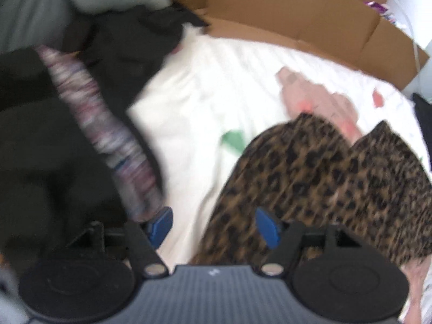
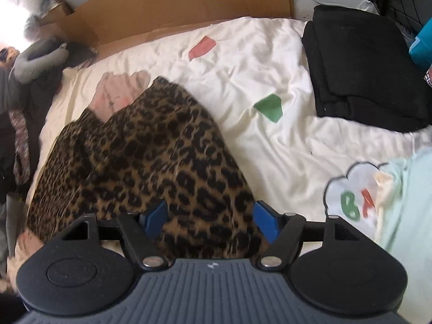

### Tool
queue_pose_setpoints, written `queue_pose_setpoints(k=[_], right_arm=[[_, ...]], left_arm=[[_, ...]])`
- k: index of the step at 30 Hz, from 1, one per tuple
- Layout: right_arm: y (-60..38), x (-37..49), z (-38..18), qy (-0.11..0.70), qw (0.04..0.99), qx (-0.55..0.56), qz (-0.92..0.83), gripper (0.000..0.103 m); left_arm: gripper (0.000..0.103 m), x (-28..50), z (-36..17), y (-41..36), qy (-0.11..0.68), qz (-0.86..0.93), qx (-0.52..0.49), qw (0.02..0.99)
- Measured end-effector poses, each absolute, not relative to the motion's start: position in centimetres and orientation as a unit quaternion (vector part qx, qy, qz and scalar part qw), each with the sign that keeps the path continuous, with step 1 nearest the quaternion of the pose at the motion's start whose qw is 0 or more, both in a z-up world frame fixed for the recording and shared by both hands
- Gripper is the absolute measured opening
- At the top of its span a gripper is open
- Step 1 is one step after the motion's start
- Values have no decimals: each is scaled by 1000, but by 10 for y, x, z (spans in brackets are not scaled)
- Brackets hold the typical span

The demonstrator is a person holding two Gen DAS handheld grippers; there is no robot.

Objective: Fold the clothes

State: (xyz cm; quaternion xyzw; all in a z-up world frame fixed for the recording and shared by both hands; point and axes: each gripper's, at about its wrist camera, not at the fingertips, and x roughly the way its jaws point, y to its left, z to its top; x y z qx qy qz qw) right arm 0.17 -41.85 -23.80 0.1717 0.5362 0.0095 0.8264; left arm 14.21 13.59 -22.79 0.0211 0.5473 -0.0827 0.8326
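Two grippers show in our views, both with their blue fingers spread apart and nothing pinched between them. Our left gripper (image 1: 213, 225) hangs over the near edge of the bed's white sheet (image 1: 189, 94), its right finger just over the leopard-print garment (image 1: 324, 183). Our right gripper (image 2: 212, 222) sits low over the same leopard-print garment (image 2: 151, 156), whose cloth fills the gap between the fingers; we cannot tell whether they touch it. The garment lies bunched on the sheet (image 2: 270, 67), left of centre in the right wrist view, overlapping a pale pink garment (image 2: 118, 89) at its far end. A heap of dark clothes (image 1: 67, 140) with a striped piece (image 1: 108, 135) lies on the left. Folded black clothes (image 2: 361, 64) rest far right. A pale mint shirt (image 2: 405, 194) lies near right. Brown cardboard (image 2: 167, 8) stands along the far side.
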Motion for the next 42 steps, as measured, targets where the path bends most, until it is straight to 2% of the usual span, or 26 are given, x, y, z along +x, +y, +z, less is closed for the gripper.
queue_pose_setpoints(k=[5, 9, 11, 15, 18, 22, 26, 30, 32, 33, 34, 35, 36, 40, 42], right_arm=[[-414, 55, -257, 518, 837, 172, 18, 75], [-408, 106, -270, 511, 841, 176, 37, 67], [-402, 128, -273, 506, 845, 167, 49, 67], [-388, 166, -281, 499, 850, 150, 72, 67], [-383, 185, -291, 491, 849, 179, 79, 67], [-368, 203, -309, 497, 849, 159, 84, 67], [-358, 208, -325, 512, 842, 138, 97, 68], [-350, 208, -338, 518, 840, 121, 109, 67], [-344, 204, -339, 511, 847, 96, 114, 60], [-341, 202, -339, 506, 850, 86, 116, 47], [-341, 200, -338, 505, 850, 91, 121, 37], [-342, 198, -335, 504, 850, 101, 115, 22], [-344, 196, -333, 504, 850, 111, 106, 9], [-359, 191, -317, 483, 859, 143, 95, 8], [-367, 191, -308, 473, 864, 150, 85, 3]], left_arm=[[66, 205, -242, 98, 531, -120, 31, 838], [65, 242, -252, 71, 526, -154, 34, 836], [65, 251, -257, 60, 522, -166, 37, 836], [65, 259, -278, 43, 528, -196, 43, 825], [66, 260, -297, 36, 541, -217, 36, 812], [70, 256, -318, 34, 546, -213, 46, 809], [74, 250, -326, 36, 548, -209, 52, 808], [72, 247, -327, 22, 547, -202, 92, 807], [53, 245, -325, 22, 548, -210, 81, 806], [47, 244, -324, 22, 548, -215, 75, 805], [35, 242, -322, 24, 551, -210, 63, 805], [21, 240, -319, 25, 553, -202, 50, 807], [17, 238, -316, 27, 556, -194, 37, 807], [13, 231, -297, 32, 530, -191, 27, 826], [13, 232, -284, 38, 512, -185, 9, 839]])
